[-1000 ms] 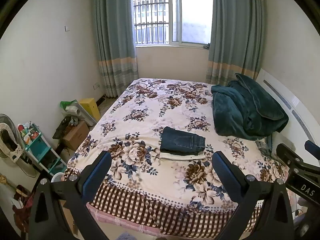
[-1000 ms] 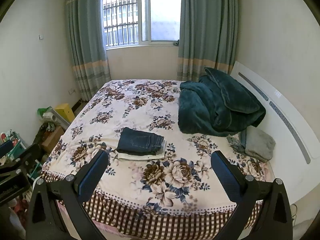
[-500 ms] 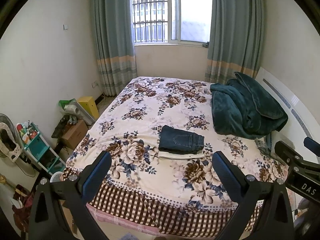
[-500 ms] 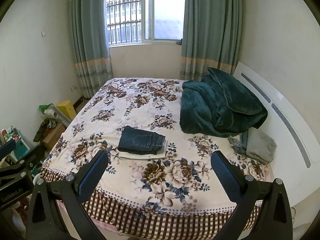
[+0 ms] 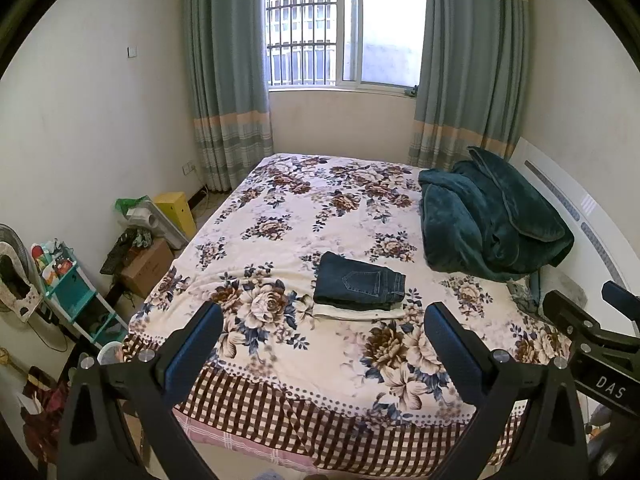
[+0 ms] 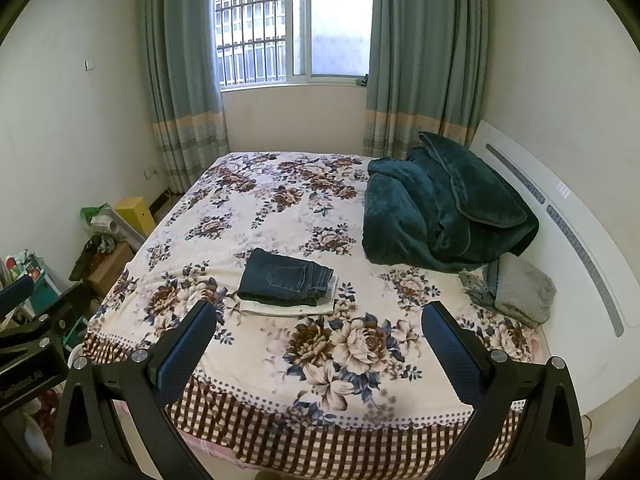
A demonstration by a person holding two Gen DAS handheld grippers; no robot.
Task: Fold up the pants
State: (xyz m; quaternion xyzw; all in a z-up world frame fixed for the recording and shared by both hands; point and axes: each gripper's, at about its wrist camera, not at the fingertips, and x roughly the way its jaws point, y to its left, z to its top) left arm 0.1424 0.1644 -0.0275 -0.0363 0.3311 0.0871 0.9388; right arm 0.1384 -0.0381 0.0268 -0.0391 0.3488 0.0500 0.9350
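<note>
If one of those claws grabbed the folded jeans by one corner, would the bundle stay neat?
Probably not. The folded jeans are soft stacked layers, so a corner lift would likely unfold them. They rest on a pale folded garment, which might drag along. Denim looks fairly heavy, not slippery.

Floral bed [image 5: 304,216] beneath curtained window [image 5: 344,24]

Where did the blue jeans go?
The folded jeans lie on a folded white garment near the foot of the bed, left of the green blanket.
</note>
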